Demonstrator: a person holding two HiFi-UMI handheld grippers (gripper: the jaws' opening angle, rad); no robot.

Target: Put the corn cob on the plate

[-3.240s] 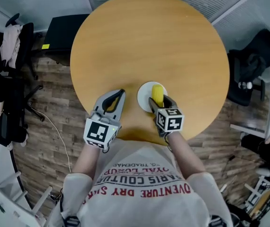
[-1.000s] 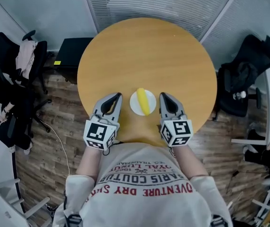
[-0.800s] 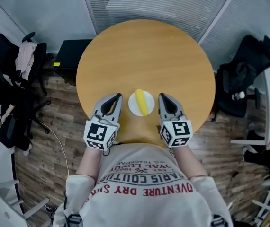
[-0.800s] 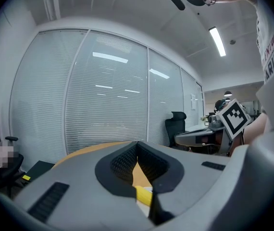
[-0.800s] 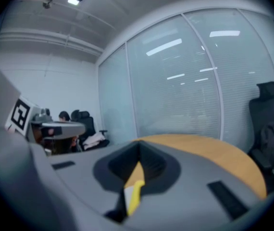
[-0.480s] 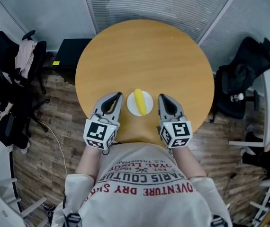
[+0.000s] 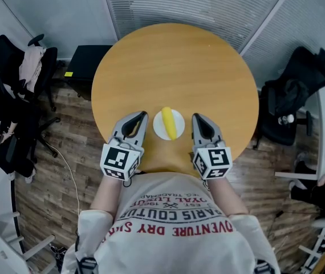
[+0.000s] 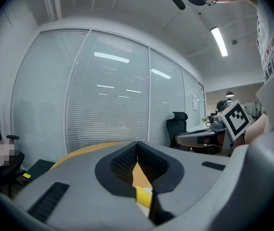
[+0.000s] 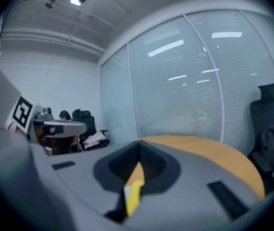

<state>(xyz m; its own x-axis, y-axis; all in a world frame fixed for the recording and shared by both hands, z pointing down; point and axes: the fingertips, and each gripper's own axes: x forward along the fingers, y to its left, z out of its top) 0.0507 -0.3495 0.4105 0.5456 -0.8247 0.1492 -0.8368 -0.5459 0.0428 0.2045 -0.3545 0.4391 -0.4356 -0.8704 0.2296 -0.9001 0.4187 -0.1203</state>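
Corn cob: it lies on the plate, lengthwise away from you. Its far end reaches about to the plate's far rim.
Plate: white and round, it sits on the bench near the edge closest to you, between your two claws.
Left claw: closed with nothing in it, the jaw tips meeting. It sits just left of the plate and does not touch it. In the left gripper view the cob shows only as a yellow sliver beyond the jaws.
Right claw: closed and empty as well. It sits just right of the plate, apart from the rim.
Task state: by the look of it the cob is placed, and neither claw has anything to carry.
Step in hand: most likely the finish, which means confirming the cob is settled and then taking your claws off the bench.
How to do it well: lift each claw straight up before you draw it back toward yourself, so that no jaw sweeps sideways into the rim. Move one side at a time and watch the plate in the head view.
Risk: the cob is round and will probably roll if nudged. The plate looks light and stands close to the bench edge, so a bump could slide it.
Check: make sure the cob rests inside the rim and does not rock.
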